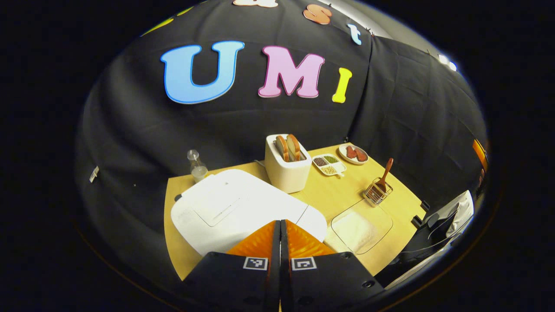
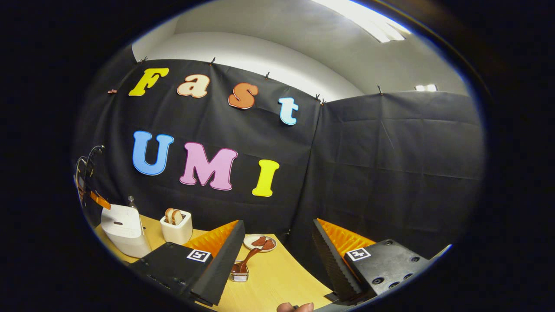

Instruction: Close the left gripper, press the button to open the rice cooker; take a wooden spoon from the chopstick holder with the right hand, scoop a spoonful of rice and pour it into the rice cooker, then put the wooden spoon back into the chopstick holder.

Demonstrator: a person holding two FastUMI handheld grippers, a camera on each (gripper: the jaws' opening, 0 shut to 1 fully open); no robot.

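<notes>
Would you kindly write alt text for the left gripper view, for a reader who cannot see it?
The left gripper, fingers together, hangs above a closed white rice cooker on a wooden table. To its right sit a clear tray of rice and a wire chopstick holder with a wooden spoon; behind stands a toaster.

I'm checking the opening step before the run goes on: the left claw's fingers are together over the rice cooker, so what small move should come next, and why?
Probably lower the left claw onto the rice cooker lid's button. Its fingers are pressed together, the lid lies flat and closed, and the wooden spoon stands in the chopstick holder, untouched. The button itself is hard to pick out.
</notes>
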